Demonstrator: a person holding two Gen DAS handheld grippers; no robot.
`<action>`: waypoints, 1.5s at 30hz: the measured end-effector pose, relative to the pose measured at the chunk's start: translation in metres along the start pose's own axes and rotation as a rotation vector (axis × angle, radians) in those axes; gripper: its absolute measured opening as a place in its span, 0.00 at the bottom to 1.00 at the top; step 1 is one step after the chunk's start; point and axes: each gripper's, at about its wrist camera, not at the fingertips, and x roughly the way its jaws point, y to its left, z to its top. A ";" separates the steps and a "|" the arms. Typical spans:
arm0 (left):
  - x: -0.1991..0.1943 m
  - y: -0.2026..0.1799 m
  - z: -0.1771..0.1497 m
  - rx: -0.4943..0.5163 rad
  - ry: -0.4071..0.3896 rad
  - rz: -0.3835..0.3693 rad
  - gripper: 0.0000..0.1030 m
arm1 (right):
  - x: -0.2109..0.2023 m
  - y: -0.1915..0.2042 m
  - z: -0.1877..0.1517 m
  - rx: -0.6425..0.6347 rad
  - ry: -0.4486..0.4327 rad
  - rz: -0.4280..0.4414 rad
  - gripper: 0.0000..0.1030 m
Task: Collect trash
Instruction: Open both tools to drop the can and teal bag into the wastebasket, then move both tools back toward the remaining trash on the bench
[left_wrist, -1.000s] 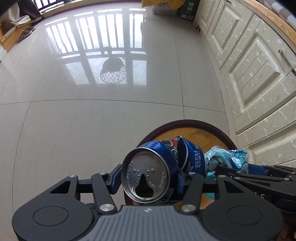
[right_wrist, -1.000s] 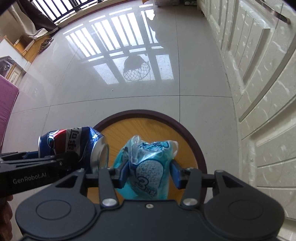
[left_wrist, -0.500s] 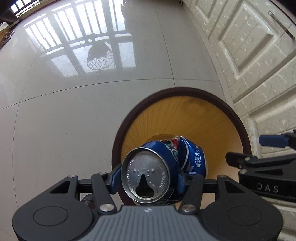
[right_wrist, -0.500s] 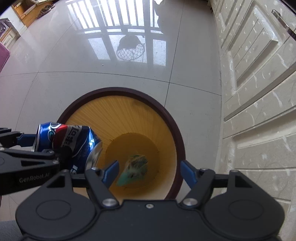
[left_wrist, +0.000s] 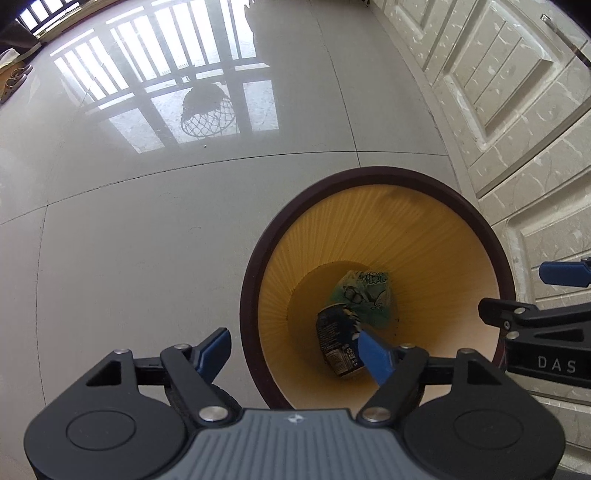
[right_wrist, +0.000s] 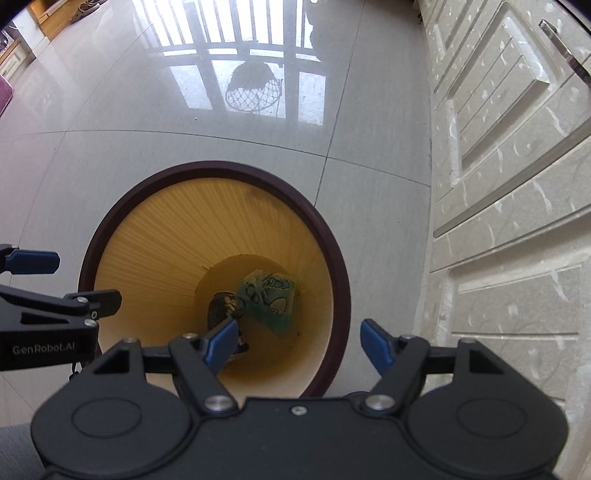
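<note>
A round bin (left_wrist: 376, 177) with a dark rim and yellow inside stands on the floor; it also shows in the right wrist view (right_wrist: 221, 170). The crushed blue can (left_wrist: 338, 341) lies at its bottom beside the blue-green snack bag (left_wrist: 369, 297); both show in the right wrist view, the can (right_wrist: 221, 306) and the bag (right_wrist: 271, 297). My left gripper (left_wrist: 295, 350) is open and empty over the bin's left rim. My right gripper (right_wrist: 299, 341) is open and empty above the bin's near side.
A cream panelled cabinet (left_wrist: 517, 110) with a metal handle (right_wrist: 561, 46) runs along the right, close to the bin. Glossy tiled floor (left_wrist: 147, 221) spreads left and ahead. Slippers (left_wrist: 14, 75) lie at the far left.
The right gripper opened and dropped the snack bag into the bin. Then the left gripper opened and the can fell in beside the bag.
</note>
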 end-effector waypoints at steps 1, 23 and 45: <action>-0.001 0.000 0.000 0.002 -0.002 -0.001 0.74 | -0.001 -0.001 0.000 0.004 -0.004 -0.001 0.72; -0.015 0.003 -0.017 -0.023 -0.015 0.026 1.00 | -0.034 -0.014 -0.021 0.066 -0.080 -0.068 1.00; -0.151 0.028 -0.066 -0.180 -0.268 0.022 1.00 | -0.169 0.008 -0.054 0.056 -0.320 -0.064 1.00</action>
